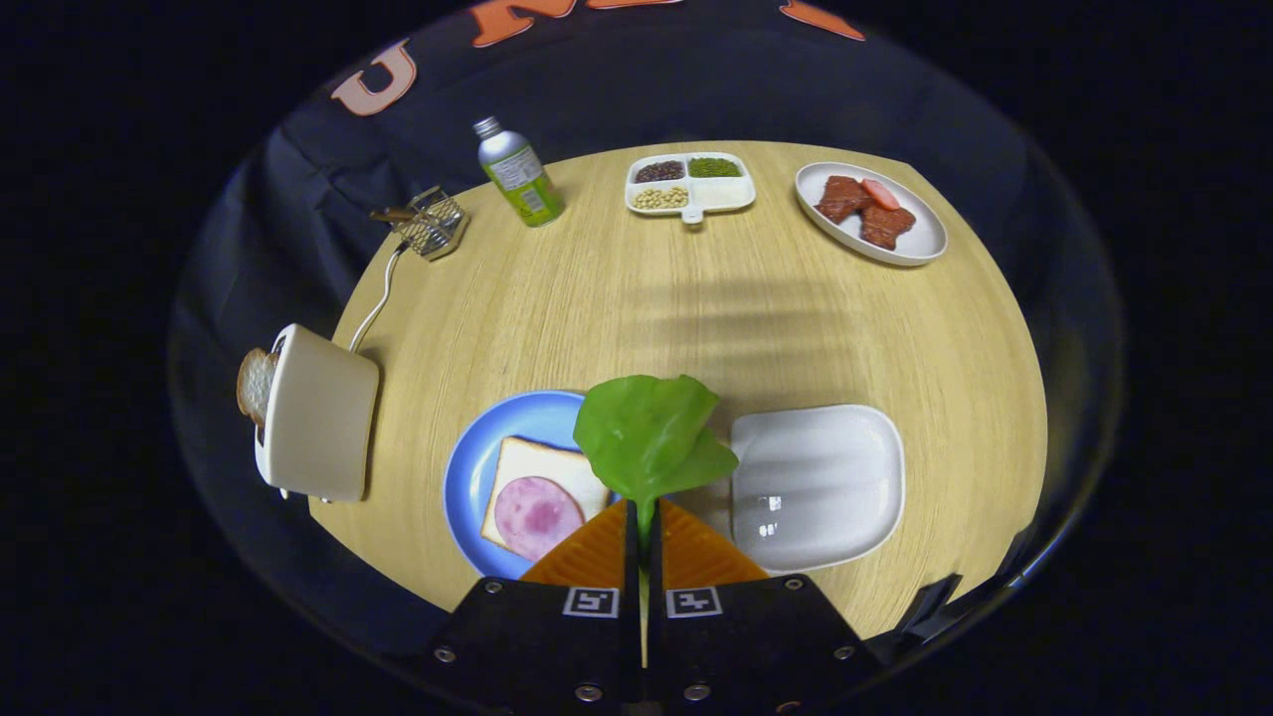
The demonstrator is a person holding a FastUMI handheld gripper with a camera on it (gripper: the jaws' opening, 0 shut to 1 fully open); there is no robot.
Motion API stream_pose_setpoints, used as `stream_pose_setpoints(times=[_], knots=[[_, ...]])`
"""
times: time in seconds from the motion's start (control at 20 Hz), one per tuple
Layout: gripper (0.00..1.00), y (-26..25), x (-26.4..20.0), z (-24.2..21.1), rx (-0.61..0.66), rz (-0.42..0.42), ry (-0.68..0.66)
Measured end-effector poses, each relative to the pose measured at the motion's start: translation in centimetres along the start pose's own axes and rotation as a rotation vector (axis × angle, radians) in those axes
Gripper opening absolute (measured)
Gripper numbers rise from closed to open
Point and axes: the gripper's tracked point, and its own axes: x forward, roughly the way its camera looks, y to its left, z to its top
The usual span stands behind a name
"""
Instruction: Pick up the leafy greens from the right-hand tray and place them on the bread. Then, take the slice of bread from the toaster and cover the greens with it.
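My gripper is shut on the stem of the leafy greens, which hang in the air just ahead of the fingers. Below and left of the leaf lies a blue plate with a bread slice topped by a round of pink ham. The leaf covers the plate's right edge. Right of the fingers sits the white tray, bare. Further left stands a cream toaster with a toast slice sticking out of its slot.
At the round wooden table's far side stand a green bottle, a wire basket, a divided dish of beans and a white plate with red meat pieces. The toaster's cord runs toward the basket.
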Motion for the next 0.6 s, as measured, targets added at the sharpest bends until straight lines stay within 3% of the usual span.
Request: stream_pose_setpoints(times=[0.6], knots=[[0.08,7.1,2.1,-1.1,-0.077,0.101,0.106]])
